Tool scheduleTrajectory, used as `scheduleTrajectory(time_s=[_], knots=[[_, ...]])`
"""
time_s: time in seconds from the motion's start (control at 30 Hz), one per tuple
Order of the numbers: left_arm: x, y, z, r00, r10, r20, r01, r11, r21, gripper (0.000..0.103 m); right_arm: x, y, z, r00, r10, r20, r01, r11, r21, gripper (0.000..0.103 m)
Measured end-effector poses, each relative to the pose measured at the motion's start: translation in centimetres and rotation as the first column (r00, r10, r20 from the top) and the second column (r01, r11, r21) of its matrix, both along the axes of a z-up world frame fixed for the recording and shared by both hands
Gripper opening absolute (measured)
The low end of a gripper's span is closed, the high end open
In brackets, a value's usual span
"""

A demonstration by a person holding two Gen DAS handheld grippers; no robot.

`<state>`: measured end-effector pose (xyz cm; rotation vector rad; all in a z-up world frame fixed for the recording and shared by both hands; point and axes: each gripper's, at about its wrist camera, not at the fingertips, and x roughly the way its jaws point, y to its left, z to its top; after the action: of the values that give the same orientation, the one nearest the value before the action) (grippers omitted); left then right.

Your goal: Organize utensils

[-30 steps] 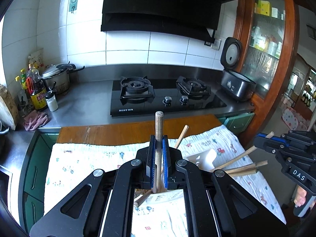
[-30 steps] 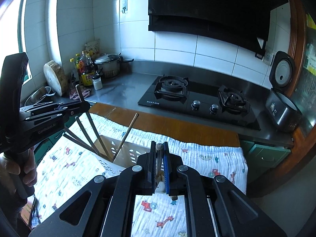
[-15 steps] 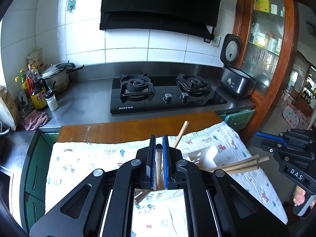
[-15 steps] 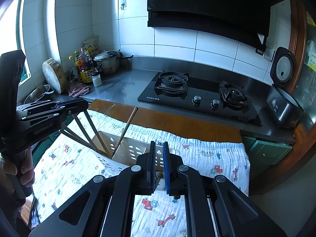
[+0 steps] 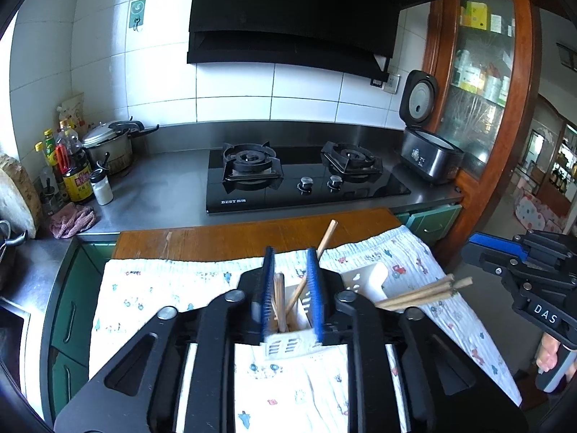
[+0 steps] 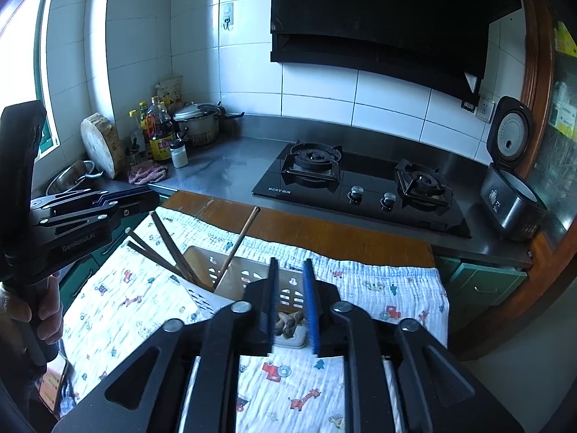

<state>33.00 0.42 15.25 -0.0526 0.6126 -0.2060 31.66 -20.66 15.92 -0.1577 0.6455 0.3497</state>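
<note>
A white slotted utensil holder [image 5: 364, 278] [image 6: 230, 270] stands on the patterned cloth [image 5: 162, 288]. In the left wrist view my left gripper [image 5: 289, 256] hangs over the holder's near end. Its jaws are opening, and a wooden chopstick [image 5: 279, 299] stands loose between the pads, down in the holder. In the right wrist view my right gripper [image 6: 290, 263] is over another compartment. Its jaws are opening above brown wooden utensil ends [image 6: 288, 321] that no pad presses. Several more chopsticks [image 5: 422, 292] [image 6: 169, 249] lean out of the holder.
The cloth covers a wooden table [image 5: 234, 234] against a steel counter with a black gas hob [image 5: 299, 176]. Bottles [image 5: 75, 169] and a pot [image 5: 108, 144] stand at the back left, and an open rice cooker [image 5: 429, 155] at the right. A hand [image 6: 39, 310] grips the left tool.
Both grippers were shut on wooden sticks a second ago. The sticks have sunk into the holder, both pairs of jaws have parted, and both grippers have drawn back slightly.
</note>
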Motion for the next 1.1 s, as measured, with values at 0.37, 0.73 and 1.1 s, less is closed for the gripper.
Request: scheduleTrajectory(time_s=[0.37, 0.73, 1.1], knots=[[-6.3, -0.2, -0.1, 0.999, 0.031, 0.044, -0.033, 0.998, 0.045, 0.055, -5.8, -0.3, -0.3, 0.999, 0.015, 0.041, -0.016, 1.0, 0.025, 0.039], [-13.1, 0.4, -1.5, 0.994, 0.077, 0.08, -0.083, 0.994, 0.071, 0.079, -12.5, 0.0, -3.0, 0.995, 0.005, 0.095, -0.007, 1.0, 0.016, 0.065], [-19.6, -0.1, -3.7, 0.988, 0.089, 0.127, -0.106, 0.986, 0.127, 0.097, -18.3, -1.9, -7.2, 0.992, -0.056, 0.116, 0.052, 0.998, 0.042, 0.087]])
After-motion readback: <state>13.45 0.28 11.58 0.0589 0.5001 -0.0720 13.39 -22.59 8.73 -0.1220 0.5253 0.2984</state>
